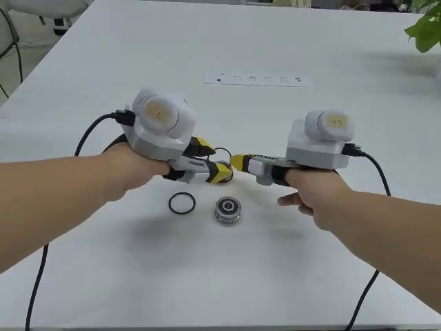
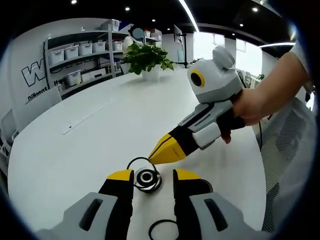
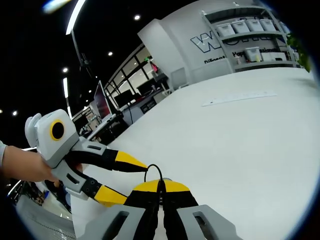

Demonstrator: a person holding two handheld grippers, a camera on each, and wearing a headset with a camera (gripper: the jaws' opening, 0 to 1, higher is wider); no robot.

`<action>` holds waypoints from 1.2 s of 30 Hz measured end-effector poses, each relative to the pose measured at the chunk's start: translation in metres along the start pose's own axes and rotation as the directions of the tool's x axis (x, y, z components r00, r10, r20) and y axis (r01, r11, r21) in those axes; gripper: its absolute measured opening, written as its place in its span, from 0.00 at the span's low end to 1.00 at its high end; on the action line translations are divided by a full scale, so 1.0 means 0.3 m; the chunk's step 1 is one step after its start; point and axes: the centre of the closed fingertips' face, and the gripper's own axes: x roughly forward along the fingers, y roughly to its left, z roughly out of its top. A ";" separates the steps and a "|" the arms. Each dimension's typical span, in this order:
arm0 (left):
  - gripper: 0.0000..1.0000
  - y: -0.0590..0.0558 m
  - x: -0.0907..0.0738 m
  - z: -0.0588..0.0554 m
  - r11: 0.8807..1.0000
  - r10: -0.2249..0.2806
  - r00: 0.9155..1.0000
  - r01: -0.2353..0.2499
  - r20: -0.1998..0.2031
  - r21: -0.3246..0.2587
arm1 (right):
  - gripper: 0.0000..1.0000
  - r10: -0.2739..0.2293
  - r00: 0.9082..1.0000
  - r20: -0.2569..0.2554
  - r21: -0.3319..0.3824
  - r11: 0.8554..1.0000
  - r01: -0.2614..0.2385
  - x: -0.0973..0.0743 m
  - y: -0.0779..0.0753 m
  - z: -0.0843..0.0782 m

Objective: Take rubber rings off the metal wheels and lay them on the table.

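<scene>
A metal wheel (image 1: 228, 209) lies flat on the white table (image 1: 289, 41), with a loose black rubber ring (image 1: 182, 203) on the table just to its left. Above them my right gripper (image 1: 238, 163) is shut on a second thin black ring (image 1: 222, 150); in the right gripper view that ring (image 3: 152, 169) loops up out of the closed yellow tips (image 3: 160, 187). My left gripper (image 1: 212, 160) faces it tip to tip, open, holding nothing. In the left gripper view the wheel (image 2: 146, 178) appears between the spread jaws (image 2: 153, 176), on the table below them, and the loose ring (image 2: 162, 227) lies nearer.
A white power strip (image 1: 258, 79) lies farther back on the table. A potted plant (image 1: 427, 27) stands at the far right corner. Black cables (image 1: 89, 134) trail from both grippers over the near table. Shelves (image 2: 75, 60) line the room's wall.
</scene>
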 end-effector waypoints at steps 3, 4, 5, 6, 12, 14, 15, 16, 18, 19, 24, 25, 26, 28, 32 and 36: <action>0.32 0.001 -0.017 0.008 1.000 -0.001 1.000 0.001 0.015 0.003 | 0.00 0.007 1.000 0.006 0.006 1.000 -0.007 -0.002 0.009 0.008; 0.34 0.004 -0.024 0.013 1.000 0.001 1.000 -0.001 0.023 0.000 | 0.00 0.011 1.000 0.011 0.014 1.000 -0.011 -0.003 0.013 0.014; 0.36 0.006 -0.028 0.016 1.000 0.003 1.000 -0.003 0.029 -0.004 | 0.00 0.015 1.000 0.015 0.019 1.000 -0.015 -0.003 0.016 0.017; 0.38 0.007 -0.033 0.018 1.000 0.006 0.999 -0.005 0.035 -0.009 | 0.00 0.017 1.000 0.016 0.020 1.000 -0.017 -0.004 0.019 0.020; 0.48 -0.004 -0.069 0.036 1.000 0.008 0.997 -0.006 0.070 -0.021 | 0.00 0.032 0.999 0.014 0.016 0.999 -0.032 -0.004 0.036 0.025; 0.54 0.002 -0.080 0.040 1.000 0.026 0.997 -0.025 0.078 -0.010 | 0.00 0.035 0.999 0.015 0.018 0.999 -0.035 -0.005 0.039 0.027; 0.55 0.001 -0.085 0.043 1.000 0.020 0.996 -0.018 0.084 -0.019 | 0.00 0.036 0.999 0.015 0.017 0.999 -0.037 -0.005 0.041 0.028; 0.55 -0.005 -0.089 0.046 0.999 0.009 0.996 -0.006 0.093 -0.040 | 0.00 0.038 0.999 0.015 0.016 0.999 -0.038 -0.005 0.044 0.029; 0.57 -0.004 -0.103 0.046 0.999 0.014 0.995 -0.010 0.099 -0.041 | 0.00 0.041 0.999 0.016 0.016 0.999 -0.041 -0.005 0.048 0.032; 0.58 -0.005 -0.110 0.045 0.999 0.016 0.995 -0.012 0.102 -0.036 | 0.00 0.042 0.999 0.016 0.014 0.999 -0.043 -0.005 0.049 0.033; 0.65 -0.003 -0.136 0.022 0.999 0.018 0.995 -0.015 0.095 -0.035 | 0.00 0.048 0.999 0.015 0.009 0.999 -0.048 -0.001 0.057 0.036; 0.65 -0.003 -0.141 0.019 0.999 0.019 0.995 -0.016 0.096 -0.036 | 0.00 0.049 0.999 0.015 0.008 0.999 -0.049 0.000 0.059 0.036; 0.66 -0.003 -0.147 0.015 0.999 0.021 0.995 -0.017 0.096 -0.036 | 0.00 0.050 0.999 0.014 0.006 0.999 -0.050 0.002 0.061 0.036; 0.67 -0.001 -0.162 0.006 0.999 0.026 0.995 -0.022 0.095 -0.036 | 0.00 0.053 0.999 0.012 0.005 0.999 -0.053 0.006 0.066 0.034; 0.70 0.010 -0.189 -0.015 0.999 0.038 0.995 -0.035 0.089 -0.033 | 0.00 0.059 0.998 0.008 0.003 0.998 -0.059 0.017 0.077 0.031; 0.71 0.026 -0.217 -0.036 0.998 0.051 0.995 -0.048 0.084 -0.041 | 0.00 0.065 0.998 0.000 0.001 0.998 -0.065 0.031 0.090 0.026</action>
